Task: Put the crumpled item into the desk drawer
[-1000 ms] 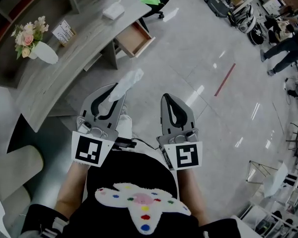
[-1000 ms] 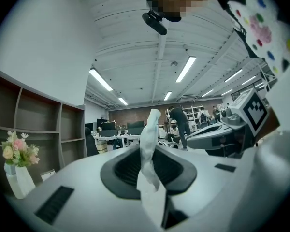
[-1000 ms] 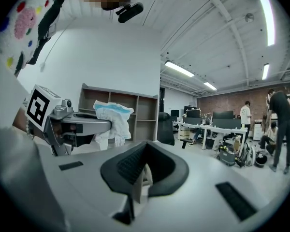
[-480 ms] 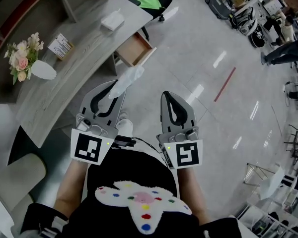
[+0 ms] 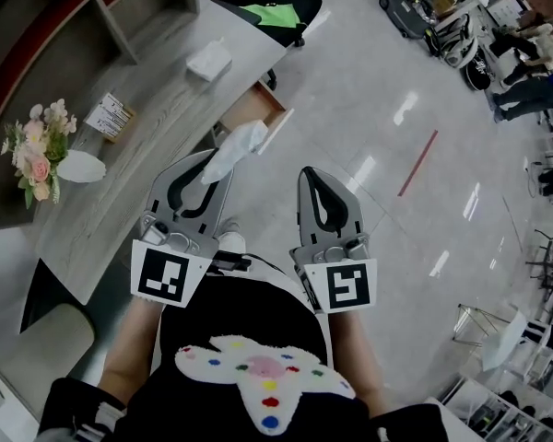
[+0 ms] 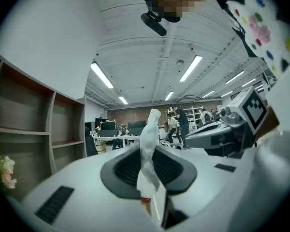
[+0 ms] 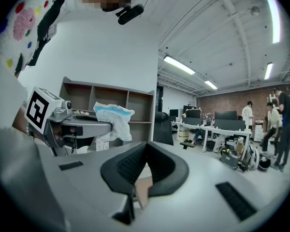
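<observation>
A crumpled white item (image 5: 235, 147) with a pale blue edge sticks up from my left gripper (image 5: 219, 162), which is shut on its lower end. In the left gripper view the crumpled item (image 6: 149, 141) stands pinched between the jaws of that gripper (image 6: 151, 175). The right gripper view shows the crumpled item (image 7: 113, 120) hanging from the left gripper's tip. My right gripper (image 5: 316, 175) is held beside it over the floor, shut and empty (image 7: 147, 145). The desk drawer (image 5: 256, 109) stands pulled open just beyond the item, under the grey desk (image 5: 157, 127).
On the desk are a white vase of flowers (image 5: 39, 153), a small printed card (image 5: 110, 116) and a white packet (image 5: 208, 60). A black chair with a green thing (image 5: 269, 9) stands past the desk end. People and workbenches (image 5: 521, 58) are far off to the right.
The desk and open drawer have slid down and closer in the head view. Both grippers keep the same pose, and the left still holds the crumpled item.
</observation>
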`<state>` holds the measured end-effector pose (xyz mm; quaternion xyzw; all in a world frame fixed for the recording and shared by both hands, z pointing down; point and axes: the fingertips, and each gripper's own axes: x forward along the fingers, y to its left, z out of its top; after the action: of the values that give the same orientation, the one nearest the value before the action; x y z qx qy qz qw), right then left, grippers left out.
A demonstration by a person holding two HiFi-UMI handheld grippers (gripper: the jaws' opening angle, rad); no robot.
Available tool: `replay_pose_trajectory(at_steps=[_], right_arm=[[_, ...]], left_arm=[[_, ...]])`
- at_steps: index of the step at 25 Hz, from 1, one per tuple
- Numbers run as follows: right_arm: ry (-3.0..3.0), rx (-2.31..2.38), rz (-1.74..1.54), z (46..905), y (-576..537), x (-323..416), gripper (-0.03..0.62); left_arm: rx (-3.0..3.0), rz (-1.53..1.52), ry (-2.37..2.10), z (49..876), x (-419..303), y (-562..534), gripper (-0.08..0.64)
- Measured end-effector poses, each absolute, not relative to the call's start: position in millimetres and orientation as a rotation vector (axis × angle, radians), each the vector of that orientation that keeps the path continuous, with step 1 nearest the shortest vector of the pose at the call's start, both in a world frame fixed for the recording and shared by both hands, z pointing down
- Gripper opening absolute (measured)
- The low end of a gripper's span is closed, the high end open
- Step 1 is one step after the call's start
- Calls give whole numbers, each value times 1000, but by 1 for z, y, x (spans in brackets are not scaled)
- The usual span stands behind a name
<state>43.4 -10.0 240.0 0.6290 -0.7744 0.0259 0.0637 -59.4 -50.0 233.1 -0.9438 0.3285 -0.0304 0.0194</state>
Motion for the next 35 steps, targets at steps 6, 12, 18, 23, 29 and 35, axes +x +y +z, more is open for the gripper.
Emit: replay_pose_trajectory(at_steps=[6,12,18,23,29,35], right_arm=[[-2342,1905,93,240,-31,38,5],[-2335,1898,118,247,-40,36,5],[-2330,1898,119,243,-46,47,5],[-2374,1861,117,241,-55,59,5],[-2409,1820,88,235,-63,73,5],[-2460,1791,10,229,-66,82,5]], left_arm=[[-2926,-99,1006,234,-64,-74,71],[-2937,-103,1034,240,-69,-85,71],[-2925,-92,1070,238,-62,-95,71],[-2902,-96,1108,232,-51,-99,71],[-2882,-94,1151,228,-38,-101,71],[-2886,-95,1161,229,-25,-95,71]])
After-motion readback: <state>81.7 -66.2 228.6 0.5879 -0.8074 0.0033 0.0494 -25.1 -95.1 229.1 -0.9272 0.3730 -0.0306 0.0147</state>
